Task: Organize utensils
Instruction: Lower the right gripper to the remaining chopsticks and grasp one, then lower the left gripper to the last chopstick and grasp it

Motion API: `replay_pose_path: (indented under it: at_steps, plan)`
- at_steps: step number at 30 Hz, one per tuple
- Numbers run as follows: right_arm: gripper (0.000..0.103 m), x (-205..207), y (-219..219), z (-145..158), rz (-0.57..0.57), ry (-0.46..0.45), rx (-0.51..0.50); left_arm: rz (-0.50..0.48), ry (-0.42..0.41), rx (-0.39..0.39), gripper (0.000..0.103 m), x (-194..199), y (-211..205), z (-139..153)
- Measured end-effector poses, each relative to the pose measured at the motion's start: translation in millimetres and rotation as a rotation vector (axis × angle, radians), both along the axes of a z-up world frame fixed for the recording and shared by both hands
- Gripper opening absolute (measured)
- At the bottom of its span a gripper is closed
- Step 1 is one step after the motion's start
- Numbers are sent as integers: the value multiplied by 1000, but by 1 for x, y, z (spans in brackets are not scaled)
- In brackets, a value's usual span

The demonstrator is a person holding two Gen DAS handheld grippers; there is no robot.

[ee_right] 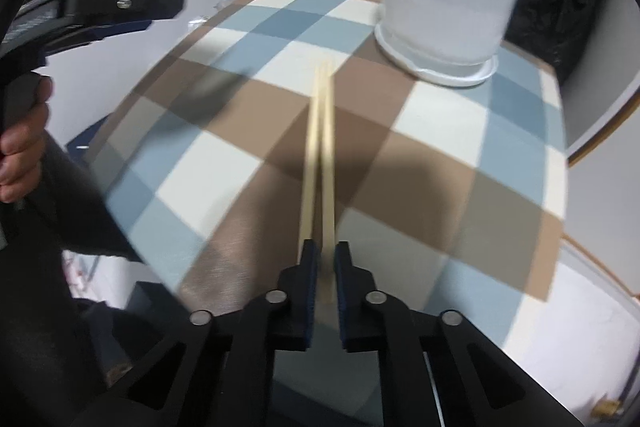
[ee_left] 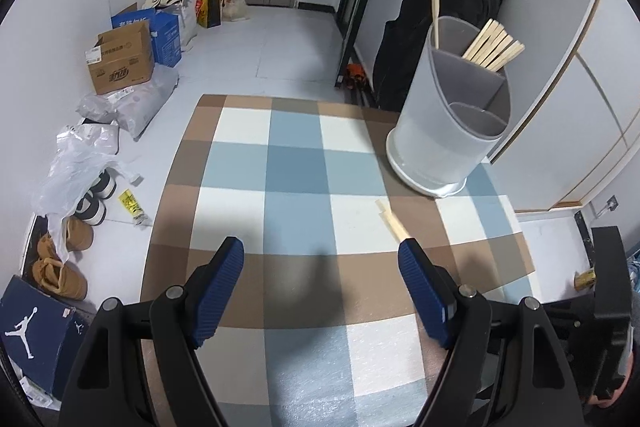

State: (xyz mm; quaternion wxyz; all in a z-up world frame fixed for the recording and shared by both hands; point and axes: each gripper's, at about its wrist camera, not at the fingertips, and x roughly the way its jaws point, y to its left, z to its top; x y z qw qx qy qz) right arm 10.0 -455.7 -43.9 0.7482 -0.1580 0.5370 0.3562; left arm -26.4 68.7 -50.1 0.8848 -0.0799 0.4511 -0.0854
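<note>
My right gripper [ee_right: 325, 255] is pinching a pair of wooden chopsticks [ee_right: 320, 155] between its blue pads [ee_right: 310, 267]; the sticks point forward over the checked tablecloth [ee_right: 440, 147] toward the grey utensil holder [ee_right: 448, 15]. My left gripper [ee_left: 322, 259] hangs with its fingers spread wide and nothing between them, above the same cloth. From the left wrist view I see the chopstick tips just beside my right-hand finger. The holder stands at the cloth's far right, with more chopsticks [ee_left: 494, 45] leaning in its rear compartment. Boxes [ee_left: 122, 61] sit by the wall.
</note>
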Motion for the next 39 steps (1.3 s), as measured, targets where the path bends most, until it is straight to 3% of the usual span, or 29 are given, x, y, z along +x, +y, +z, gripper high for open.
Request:
replay_pose_path:
  at_steps: [5, 12, 20, 27, 29, 33, 39]
  plan:
    - [5, -5, 3, -2, -6, 21, 9, 2, 30, 23, 76, 2, -4, -4]
    - [5, 8, -17, -3, -120, 67, 14, -24, 103, 70, 76, 11, -23, -14]
    - [5, 12, -41, -2, -195, 165, 60, -54, 184, 56, 76, 25, -51, -17]
    - [10, 35, -61, 22, -258, 124, 147, 25, 306, -2, 75, 59, -65, -33]
    - [12, 44, -67, 29, -282, 115, 162, 47, 332, 1, 68, 66, -67, -36]
    - [13, 56, -75, 39, -310, 102, 193, 70, 395, 26, 41, 72, -73, -44]
    - [16, 67, -76, 45, -310, 82, 223, 99, 417, 93, 37, 72, -82, -49]
